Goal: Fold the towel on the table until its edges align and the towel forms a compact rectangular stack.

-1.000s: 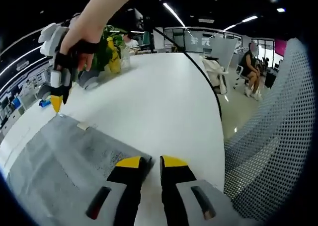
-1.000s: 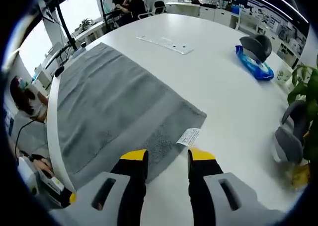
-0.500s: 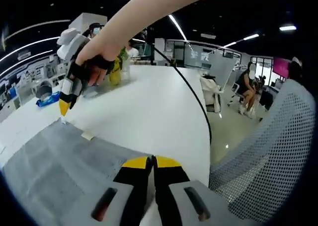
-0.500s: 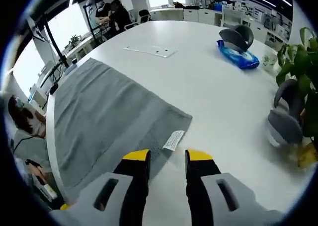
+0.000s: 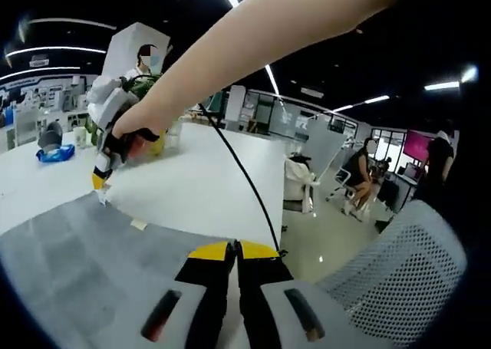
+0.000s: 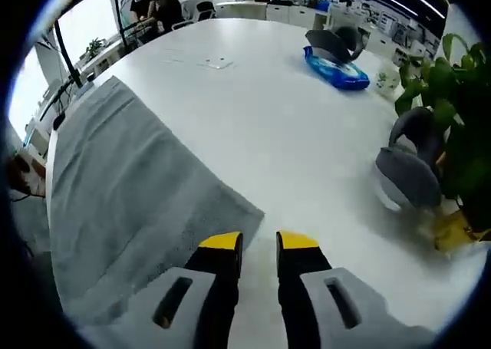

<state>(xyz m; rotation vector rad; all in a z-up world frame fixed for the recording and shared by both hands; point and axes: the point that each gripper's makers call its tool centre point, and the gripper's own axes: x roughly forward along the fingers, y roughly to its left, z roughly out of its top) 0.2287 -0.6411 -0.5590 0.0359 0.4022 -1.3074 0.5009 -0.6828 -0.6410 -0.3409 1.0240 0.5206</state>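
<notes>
Left gripper (image 5: 232, 249) pinched shut on grey towel (image 5: 69, 265) edge. Right gripper (image 6: 259, 241) narrow at towel corner, can't tell if gripping; label hidden.

Two hand-held grippers with yellow-tipped black jaws on grey bodies

The left gripper (image 5: 235, 251) had two black jaws capped in yellow, rising from a pale grey body with a dark oblong slot on each side. The right gripper (image 6: 259, 241) was built alike; seen from the left gripper view it (image 5: 98, 182) showed a white and black housing, a yellow tip, and a bare forearm (image 5: 253, 38) with no sleeve behind its hand (image 5: 138, 130).
</notes>
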